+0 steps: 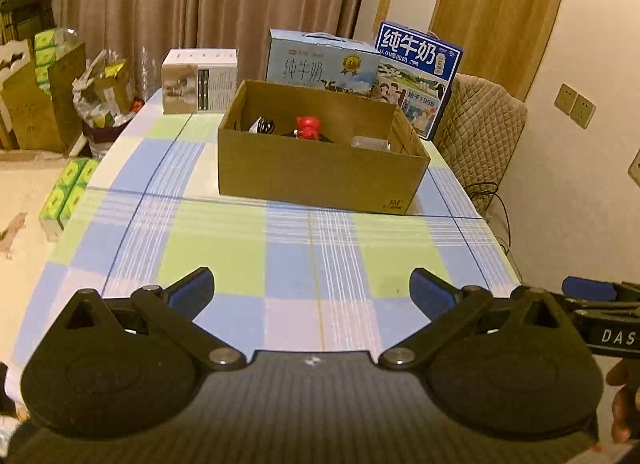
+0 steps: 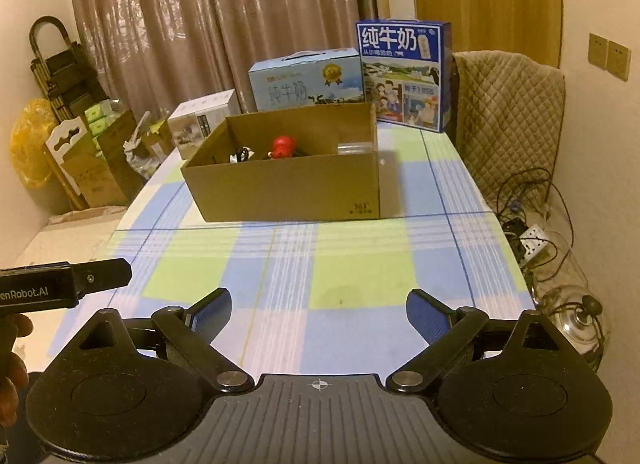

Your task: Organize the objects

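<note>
An open cardboard box (image 1: 320, 175) (image 2: 288, 191) stands in the middle of the checked tablecloth (image 1: 248, 240) (image 2: 352, 264). Inside it I see a red figurine (image 1: 307, 127) (image 2: 282, 146), a black and white object (image 1: 262, 125) (image 2: 241, 155) and a clear plastic item (image 1: 370, 142) (image 2: 354, 148). My left gripper (image 1: 312, 288) is open over the near part of the table, nothing between its fingers. My right gripper (image 2: 319, 310) is open too, also empty, beside the left one. Both are well short of the box.
Behind the box stand a white carton (image 1: 199, 80) (image 2: 204, 121), a light blue milk carton (image 1: 320, 59) (image 2: 306, 79) and a dark blue milk carton (image 1: 416, 75) (image 2: 404, 73). A quilted chair back (image 1: 476, 131) (image 2: 508, 123) is at the right. Cables and a glass jar (image 2: 576, 316) lie off the right edge; boxes (image 1: 44, 99) clutter the left floor.
</note>
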`<state>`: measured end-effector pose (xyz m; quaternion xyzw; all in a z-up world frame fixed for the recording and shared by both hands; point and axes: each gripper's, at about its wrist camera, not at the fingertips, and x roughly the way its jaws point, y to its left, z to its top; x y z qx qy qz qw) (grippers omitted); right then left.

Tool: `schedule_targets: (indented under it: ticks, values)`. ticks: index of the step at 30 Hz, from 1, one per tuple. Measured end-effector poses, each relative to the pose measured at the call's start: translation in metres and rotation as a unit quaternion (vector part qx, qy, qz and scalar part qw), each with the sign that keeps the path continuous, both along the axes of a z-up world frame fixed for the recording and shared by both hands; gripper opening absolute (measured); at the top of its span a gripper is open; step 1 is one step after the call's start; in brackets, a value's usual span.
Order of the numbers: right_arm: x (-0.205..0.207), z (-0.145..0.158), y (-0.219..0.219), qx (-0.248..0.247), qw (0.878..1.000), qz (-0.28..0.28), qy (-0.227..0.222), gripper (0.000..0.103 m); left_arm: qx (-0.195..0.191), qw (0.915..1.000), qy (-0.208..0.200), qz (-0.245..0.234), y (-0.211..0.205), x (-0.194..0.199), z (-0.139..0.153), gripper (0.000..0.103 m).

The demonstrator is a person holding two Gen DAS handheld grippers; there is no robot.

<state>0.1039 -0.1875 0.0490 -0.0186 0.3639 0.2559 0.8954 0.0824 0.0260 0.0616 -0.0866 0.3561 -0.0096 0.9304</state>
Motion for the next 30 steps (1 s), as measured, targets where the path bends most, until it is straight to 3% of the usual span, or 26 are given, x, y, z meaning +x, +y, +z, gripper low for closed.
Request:
schedule_targets:
  ticks: [10,30]
  values:
    - [-0.013,-0.004,-0.004,-0.009,1.000,0.006,-0.002,0.092,-0.010,0.9999,0.009,0.000,-0.005,-0.013,-0.008,0.102]
    - [-0.018,-0.009,-0.008,-0.007,1.000,-0.005,0.002,0.092,0.014,0.9997,0.018,-0.006,-0.016,-0.025,-0.017,0.102]
